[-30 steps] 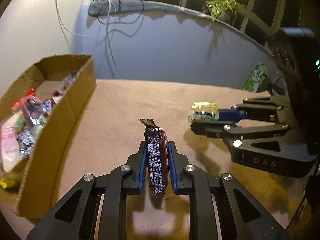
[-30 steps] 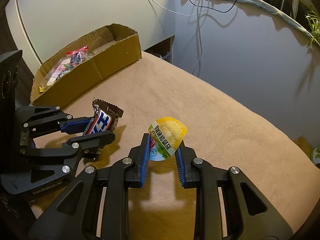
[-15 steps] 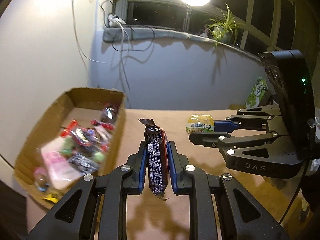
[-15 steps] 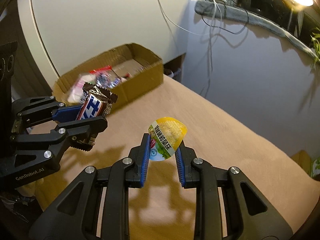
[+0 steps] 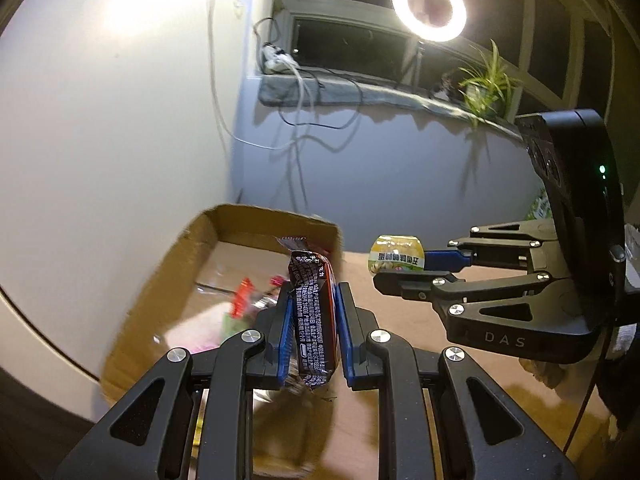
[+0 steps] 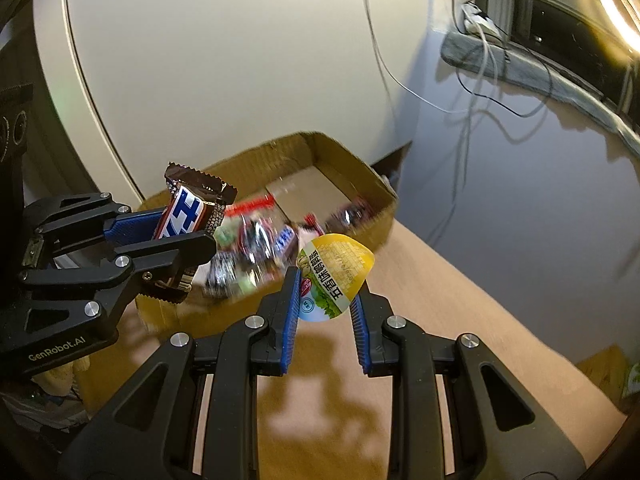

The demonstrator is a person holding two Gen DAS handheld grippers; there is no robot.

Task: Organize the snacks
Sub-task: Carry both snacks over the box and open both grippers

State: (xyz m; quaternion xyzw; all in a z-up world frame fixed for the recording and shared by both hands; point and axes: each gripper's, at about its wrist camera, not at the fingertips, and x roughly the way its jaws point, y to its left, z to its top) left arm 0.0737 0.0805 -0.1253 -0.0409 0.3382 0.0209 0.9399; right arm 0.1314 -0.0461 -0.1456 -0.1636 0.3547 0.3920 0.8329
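My left gripper [image 5: 313, 292] is shut on a brown chocolate bar [image 5: 310, 312] and holds it upright in the air over the near end of the cardboard box [image 5: 168, 264]. The bar also shows in the right wrist view [image 6: 188, 216]. My right gripper [image 6: 325, 280] is shut on a yellow snack cup [image 6: 334, 280], held in the air beside the box's right wall; the cup also shows in the left wrist view [image 5: 396, 258]. The box [image 6: 360, 172] holds several wrapped snacks [image 6: 256, 248], blurred by motion.
The box stands on a tan table [image 6: 440, 320] against a white wall [image 5: 100, 140]. A sill with cables [image 5: 304, 92], a ring light [image 5: 428, 6] and a plant [image 5: 486, 84] lie behind. A green packet [image 5: 540, 208] sits at the far right.
Both grippers have risen and moved left toward the box with their snacks. The left gripper now hangs over the box; the right has drawn close to the box's right wall.
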